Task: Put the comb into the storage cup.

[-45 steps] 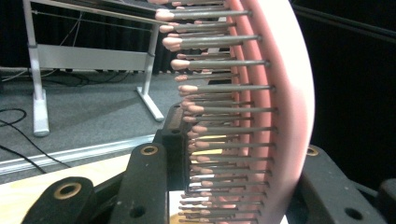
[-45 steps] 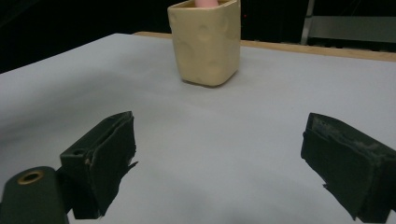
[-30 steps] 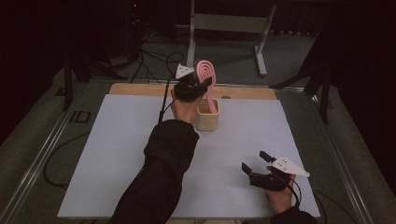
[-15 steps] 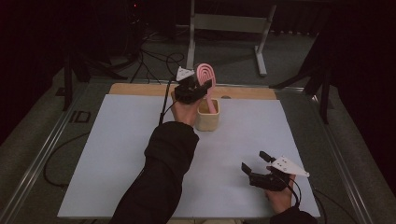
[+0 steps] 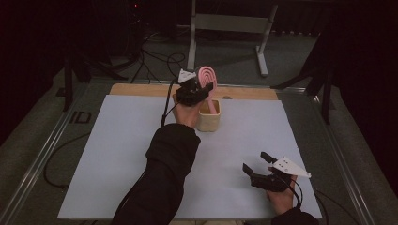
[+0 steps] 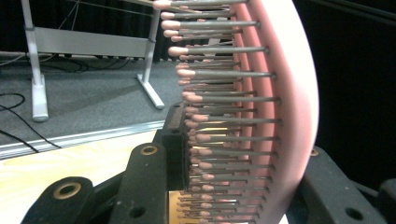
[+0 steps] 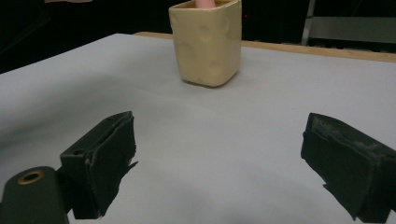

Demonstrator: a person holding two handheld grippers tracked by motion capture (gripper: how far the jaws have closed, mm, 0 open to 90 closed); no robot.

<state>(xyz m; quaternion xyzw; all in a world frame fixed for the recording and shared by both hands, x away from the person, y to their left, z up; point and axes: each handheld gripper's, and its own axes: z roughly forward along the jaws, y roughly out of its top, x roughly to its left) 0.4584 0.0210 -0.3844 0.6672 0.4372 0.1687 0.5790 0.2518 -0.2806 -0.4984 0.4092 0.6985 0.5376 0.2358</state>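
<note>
Left hand-held gripper (image 5: pixel 201 87) pinching pink hairbrush (image 5: pixel 207 77) above cream cup (image 5: pixel 209 116), right hand-held gripper (image 5: pixel 256 164) spread, holding nothing

Hairbrush (image 5: pixel 207 78) handle hidden in the cup (image 5: pixel 209 121) — bristles perhaps blurred

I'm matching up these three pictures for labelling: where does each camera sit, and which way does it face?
High view: above the near table edge, looking forward and down; sleeve, both hands, left gripper, right gripper.
Left gripper view: along its jaws, clamped on the pink hairbrush.
Right gripper view: low over the white mat, open jaws facing the cream cup.
Shared: cup and brush.
</note>
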